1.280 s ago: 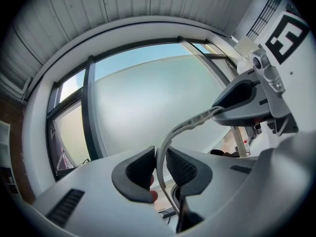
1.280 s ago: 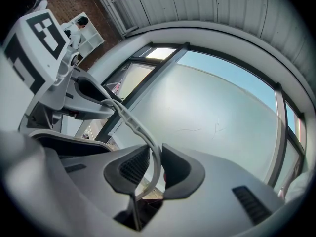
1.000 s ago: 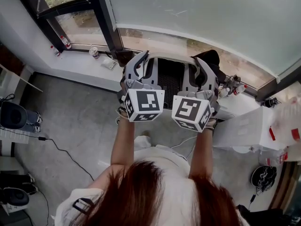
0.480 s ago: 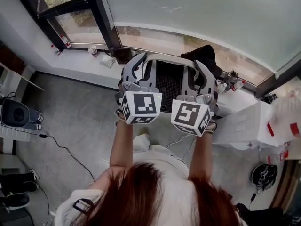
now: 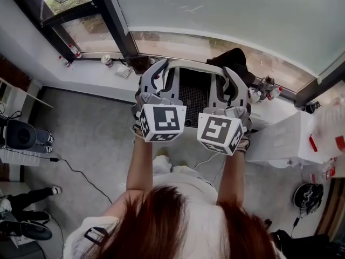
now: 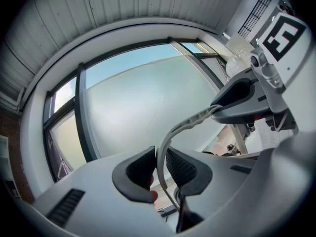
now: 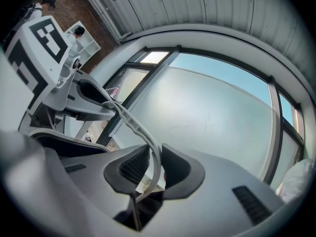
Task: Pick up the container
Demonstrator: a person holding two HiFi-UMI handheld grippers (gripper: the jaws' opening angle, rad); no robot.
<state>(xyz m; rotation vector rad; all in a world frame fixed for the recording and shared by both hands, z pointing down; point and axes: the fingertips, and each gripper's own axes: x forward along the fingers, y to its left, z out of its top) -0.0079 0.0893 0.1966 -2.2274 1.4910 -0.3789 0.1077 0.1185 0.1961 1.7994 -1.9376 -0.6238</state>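
Container (image 5: 193,93): dark mesh basket with a pale arched handle (image 5: 194,65), held up in front of the person, between the two grippers and clear of the floor (image 5: 91,136). From the head view it sat just short of the window sill (image 5: 89,73), with the big frosted window (image 5: 226,15) behind it.

Left gripper (image 6: 159,168): jaws drawn in to a narrow gap, both ribbed pads pressed on the thin handle band. The band ran up out of the jaws and arced across to the right gripper, visible at the upper right of the left gripper view.

Right gripper (image 7: 154,168): same grip. Jaws nearly together, pads clamped on the other end of the handle band, which curved away to the left gripper at the upper left of that view.

Both grippers pointed level, side by side, left one on the container's left edge, right one on its right edge. Marker cubes (image 5: 163,121) faced up at the camera, close together but apart.

Surroundings: two small bottles (image 5: 75,49) and a cup (image 5: 108,60) on the sill, well left of the container. Dark bundle (image 5: 233,58) on the sill just beyond the right gripper; could not tell what it was. White box (image 5: 280,142) at the right. Black cable (image 5: 75,172) lay on the floor at the left.
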